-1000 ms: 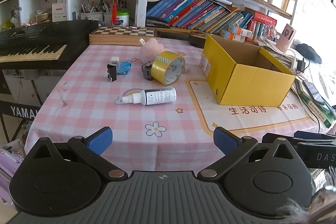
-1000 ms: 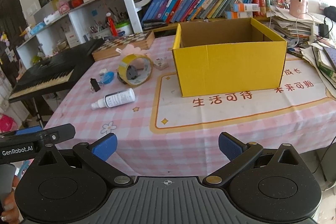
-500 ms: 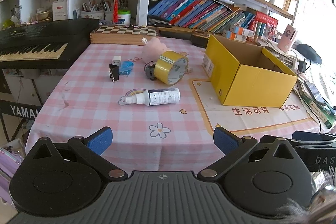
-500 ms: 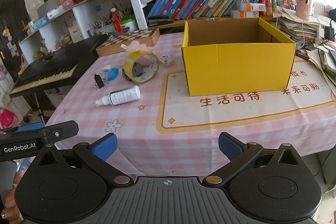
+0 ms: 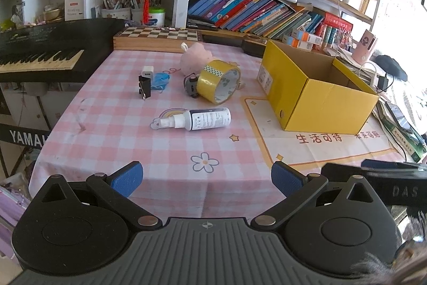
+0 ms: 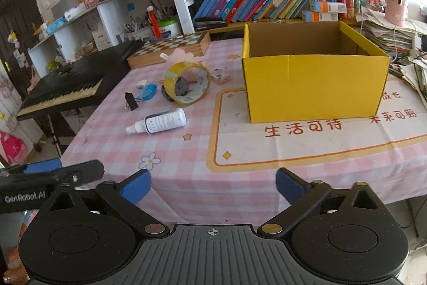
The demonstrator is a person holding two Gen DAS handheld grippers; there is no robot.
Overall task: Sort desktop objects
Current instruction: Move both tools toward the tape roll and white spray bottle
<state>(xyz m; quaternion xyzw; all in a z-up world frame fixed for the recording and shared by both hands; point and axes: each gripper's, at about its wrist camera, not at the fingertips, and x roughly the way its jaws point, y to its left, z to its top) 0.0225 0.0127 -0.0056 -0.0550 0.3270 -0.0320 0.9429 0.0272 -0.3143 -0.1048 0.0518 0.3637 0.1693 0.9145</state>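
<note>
Your left gripper [image 5: 205,179] and right gripper [image 6: 213,184] both hang at the bottom of their frames with blue pads spread wide and nothing between them, off the near edge of the pink checked tablecloth [image 5: 112,124]. Against the earlier frames, the table contents sit lower and nearer in both views, so you have edged in; nothing on the cloth has shifted, and no sorting has begun. The white spray bottle [image 5: 197,119] lies on its side at frame centre, nearest your left pads. Beyond it leans the yellow tape roll [image 5: 220,82], with a black binder clip [image 5: 144,88] to its left. The open yellow cardboard box [image 6: 315,87] waits right of centre, apparently empty.
</note>
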